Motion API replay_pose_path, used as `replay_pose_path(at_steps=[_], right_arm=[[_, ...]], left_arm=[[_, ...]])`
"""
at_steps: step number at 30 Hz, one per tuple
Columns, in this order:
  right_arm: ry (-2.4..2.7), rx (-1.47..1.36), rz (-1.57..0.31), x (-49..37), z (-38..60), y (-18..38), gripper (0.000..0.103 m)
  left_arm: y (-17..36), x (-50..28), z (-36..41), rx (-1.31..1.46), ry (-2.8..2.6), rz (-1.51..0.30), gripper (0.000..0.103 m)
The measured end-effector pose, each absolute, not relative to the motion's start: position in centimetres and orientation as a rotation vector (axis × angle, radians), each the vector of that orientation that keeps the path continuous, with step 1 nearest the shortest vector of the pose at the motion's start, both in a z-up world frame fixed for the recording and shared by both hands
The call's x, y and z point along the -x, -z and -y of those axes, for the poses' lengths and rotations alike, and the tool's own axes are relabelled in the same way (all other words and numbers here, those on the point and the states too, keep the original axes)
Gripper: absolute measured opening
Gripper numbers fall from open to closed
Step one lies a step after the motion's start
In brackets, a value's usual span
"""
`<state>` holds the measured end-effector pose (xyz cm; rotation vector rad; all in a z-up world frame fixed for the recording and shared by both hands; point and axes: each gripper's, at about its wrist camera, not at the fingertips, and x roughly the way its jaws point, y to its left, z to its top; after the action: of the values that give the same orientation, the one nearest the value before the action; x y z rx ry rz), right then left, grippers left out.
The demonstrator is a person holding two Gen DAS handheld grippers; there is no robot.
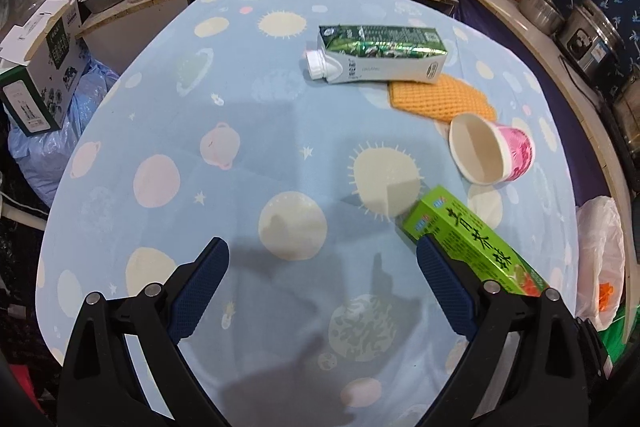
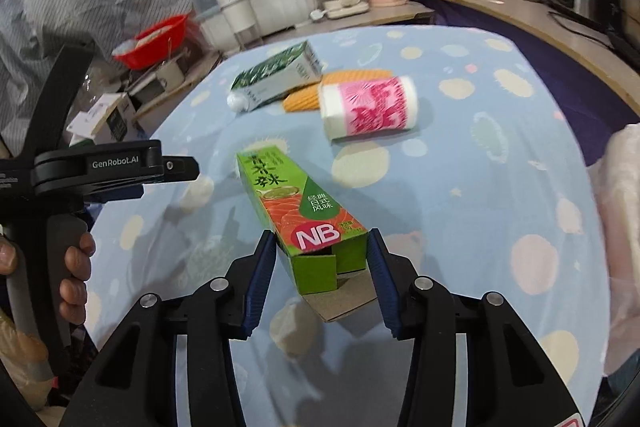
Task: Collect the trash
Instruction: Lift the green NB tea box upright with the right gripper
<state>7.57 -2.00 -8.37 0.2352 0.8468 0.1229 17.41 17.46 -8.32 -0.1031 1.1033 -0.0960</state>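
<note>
Left tool (image 1: 322,291): hovering over the desk (image 1: 248,131), pads spread wide, nothing between them.
Milk carton (image 1: 380,53): lying on its side at the far end, cap pointing left; looks light and crushable, best taken across the flat sides.
Paper cup (image 1: 490,153): tipped over, thin-walled, will dent easily.
Green box (image 2: 304,215): thin cardboard, end flap open, probably empty and light.
Right tool (image 2: 322,255): straddling the box's near end, pads just beside its walls, not clamped yet, I'd say.

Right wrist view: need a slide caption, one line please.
Right gripper straddles the open end of a green box, jaws not yet closed; paper cup and carton beyond.
</note>
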Motion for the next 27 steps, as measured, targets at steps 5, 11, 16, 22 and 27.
replay_pose_path(at_steps=[5, 11, 16, 22, 27], right_arm=[[-0.061, -0.24, -0.809, -5.5, 4.0, 6.6, 0.044], [0.109, -0.2, -0.827, -2.0, 6.7, 7.3, 0.044], [0.112, -0.28, -0.918, -1.1, 7.8, 10.6, 0.045], [0.096, -0.288, -0.942, -1.9, 6.8, 12.0, 0.048], [0.094, -0.286, -0.922, -3.5, 6.9, 12.1, 0.062]], left_arm=[[7.4, -17.2, -16.5, 0.098, 0.125, -1.087, 0.091], [7.8, -16.4, -14.6, 0.068, 0.161, -1.099, 0.091], [8.5, -15.5, -12.6, 0.039, 0.2, -1.118, 0.091], [8.8, -14.7, -11.5, 0.004, 0.22, -1.122, 0.091], [9.0, -14.6, -11.5, -0.004, 0.218, -1.131, 0.091]])
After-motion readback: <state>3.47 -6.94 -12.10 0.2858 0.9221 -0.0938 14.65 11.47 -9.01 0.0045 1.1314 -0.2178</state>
